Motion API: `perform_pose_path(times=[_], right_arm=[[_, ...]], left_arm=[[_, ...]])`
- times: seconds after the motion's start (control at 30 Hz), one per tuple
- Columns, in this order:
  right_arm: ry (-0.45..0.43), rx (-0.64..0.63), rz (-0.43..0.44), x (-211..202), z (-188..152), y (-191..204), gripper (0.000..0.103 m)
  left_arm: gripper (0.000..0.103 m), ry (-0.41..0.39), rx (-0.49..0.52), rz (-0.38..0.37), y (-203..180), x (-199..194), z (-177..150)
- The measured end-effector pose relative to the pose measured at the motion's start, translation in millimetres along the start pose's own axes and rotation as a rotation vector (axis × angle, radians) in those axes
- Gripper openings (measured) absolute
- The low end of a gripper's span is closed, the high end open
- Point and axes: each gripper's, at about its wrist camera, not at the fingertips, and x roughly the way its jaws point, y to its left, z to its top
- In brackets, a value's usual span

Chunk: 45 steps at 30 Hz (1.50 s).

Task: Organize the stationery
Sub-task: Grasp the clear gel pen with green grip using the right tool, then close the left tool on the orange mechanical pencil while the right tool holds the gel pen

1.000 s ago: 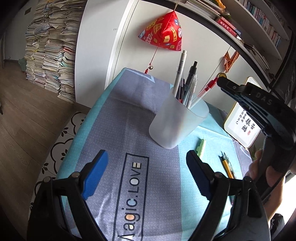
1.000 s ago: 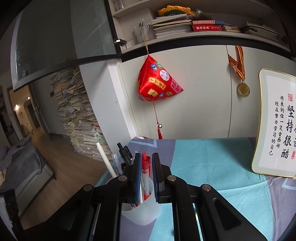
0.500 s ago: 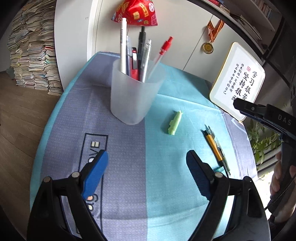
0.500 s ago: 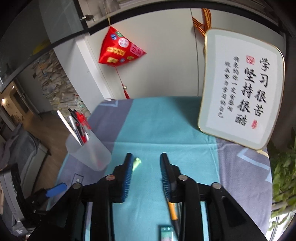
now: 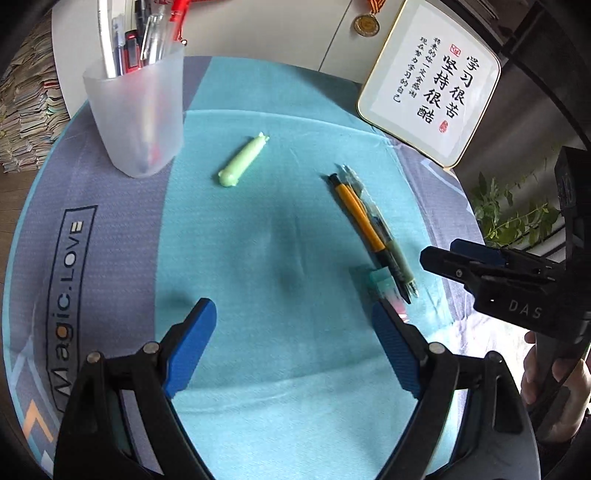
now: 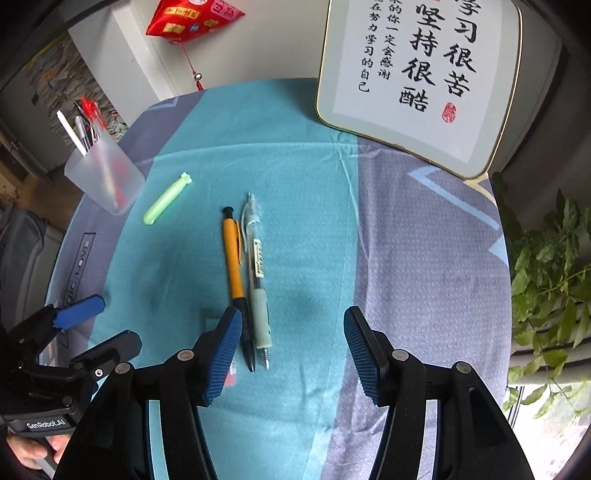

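A frosted cup (image 5: 136,110) (image 6: 103,177) holding several pens stands at the cloth's far left. A green cap-like piece (image 5: 242,160) (image 6: 166,199) lies near it. An orange pencil (image 5: 360,218) (image 6: 234,258) and a clear gel pen (image 5: 388,240) (image 6: 256,266) lie side by side at mid-table, a small teal eraser (image 5: 380,280) beside their tips. My right gripper (image 6: 293,317) (image 5: 439,251) hovers over those tips, jaws opening, pads touching nothing. My left gripper (image 5: 291,314) (image 6: 114,321) hangs open over bare cloth.
A framed calligraphy plaque (image 5: 432,81) (image 6: 417,81) leans at the back right. A leafy plant (image 6: 546,258) stands past the right edge. A red ornament (image 6: 192,18) and a medal (image 5: 365,24) hang on the wall. Stacked papers (image 5: 22,110) sit left of the teal-and-grey tablecloth (image 5: 277,369).
My right gripper, shut on a red pen over the cup, has opened and left it there, then swung right and down over the two pens. My left gripper has moved right from the cup.
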Motion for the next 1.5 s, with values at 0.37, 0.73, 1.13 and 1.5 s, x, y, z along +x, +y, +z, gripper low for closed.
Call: perform_pose_path(times=[0.37,0.73,1.13,1.5], right_arm=[[0.053,-0.069,-0.028,12.3,-14.2,7.8,0.053],[0.058,-0.093,-0.056,30.5,8.1,26.0,0.039],[0.028,-0.041,-0.028,30.5,11.1,16.1,0.013],[0.033,0.017,-0.056,13.4,-15.1,-25.8,0.013]], left_arm=[[0.085,0.031,-0.018,-0.004,-15.7,9.1,2.3],[0.085,0.037,-0.061,-0.008,-7.3,9.4,8.4],[0.085,0.023,-0.141,-0.031,-5.7,7.9,39.3],[0.065,0.045,-0.23,-0.058,-26.4,45.7,61.0]])
